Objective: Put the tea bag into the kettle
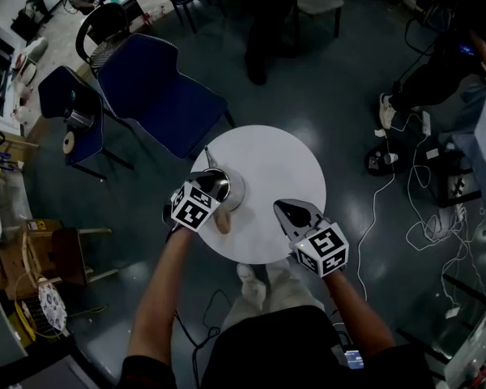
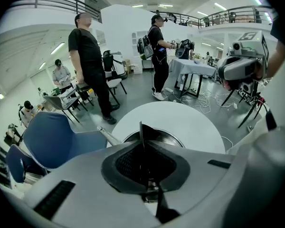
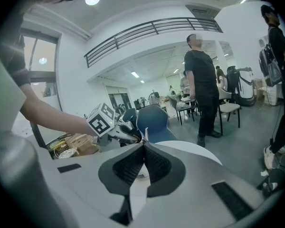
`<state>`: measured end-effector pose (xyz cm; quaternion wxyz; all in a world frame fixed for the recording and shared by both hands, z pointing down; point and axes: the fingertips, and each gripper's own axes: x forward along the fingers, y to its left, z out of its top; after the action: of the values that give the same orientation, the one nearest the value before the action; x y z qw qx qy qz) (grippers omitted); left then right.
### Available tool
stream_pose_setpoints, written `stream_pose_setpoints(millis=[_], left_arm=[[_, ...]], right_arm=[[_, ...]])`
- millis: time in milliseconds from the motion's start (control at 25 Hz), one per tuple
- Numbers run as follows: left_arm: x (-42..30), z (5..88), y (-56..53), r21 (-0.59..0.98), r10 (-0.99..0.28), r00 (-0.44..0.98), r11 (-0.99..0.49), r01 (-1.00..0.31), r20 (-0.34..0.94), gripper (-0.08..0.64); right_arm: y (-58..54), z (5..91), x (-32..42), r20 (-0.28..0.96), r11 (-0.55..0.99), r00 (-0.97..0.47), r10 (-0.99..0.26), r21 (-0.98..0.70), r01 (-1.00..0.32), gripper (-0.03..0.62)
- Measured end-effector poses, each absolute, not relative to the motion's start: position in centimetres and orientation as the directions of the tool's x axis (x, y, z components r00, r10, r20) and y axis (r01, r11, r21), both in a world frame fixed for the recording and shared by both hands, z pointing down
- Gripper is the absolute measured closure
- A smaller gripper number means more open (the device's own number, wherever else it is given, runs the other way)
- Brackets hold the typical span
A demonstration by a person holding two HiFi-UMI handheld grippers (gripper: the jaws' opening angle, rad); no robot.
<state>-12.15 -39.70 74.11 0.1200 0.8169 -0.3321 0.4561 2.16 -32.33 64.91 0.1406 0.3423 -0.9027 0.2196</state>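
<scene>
Kettle (image 1: 233, 188) upright, spout (image 1: 208, 158) toward blue chair (image 1: 158, 96), left claw (image 1: 216, 186) closed above

Dark glossy floor (image 1: 348, 71) under a round white table (image 1: 287, 164) — blue chairs (image 1: 158, 91) alongside, white cables (image 1: 428, 221) at right

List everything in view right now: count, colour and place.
table: 1, white, round, in front of the person
kettle: 1, metal, table's left part, under the left gripper
tea bag: 1, thin dark sliver, likely the bag, above the kettle's mouth
chairs: 2, blue, beyond the table, left
bystanders: several, dark clothes, standing past the table
cables: several, white, floor at right
left gripper: 1, grey, jaws shut on the sliver
right gripper: 1, grey, jaws together, empty, table's near right
forearms: 2, bare, behind the grippers
</scene>
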Motion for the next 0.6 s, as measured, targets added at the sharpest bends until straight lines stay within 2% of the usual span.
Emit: stream_pose_setpoints(millis=[600], left_arm=[[-12.21, 74.53, -39.97, -0.108, -0.435, 0.356, -0.745, -0.658, 0.827, 0.537]], right_arm=[[-32.09, 65.09, 1.85, 0.404, 0.675, -0.733, -0.548, -0.304, -0.672, 0.575]])
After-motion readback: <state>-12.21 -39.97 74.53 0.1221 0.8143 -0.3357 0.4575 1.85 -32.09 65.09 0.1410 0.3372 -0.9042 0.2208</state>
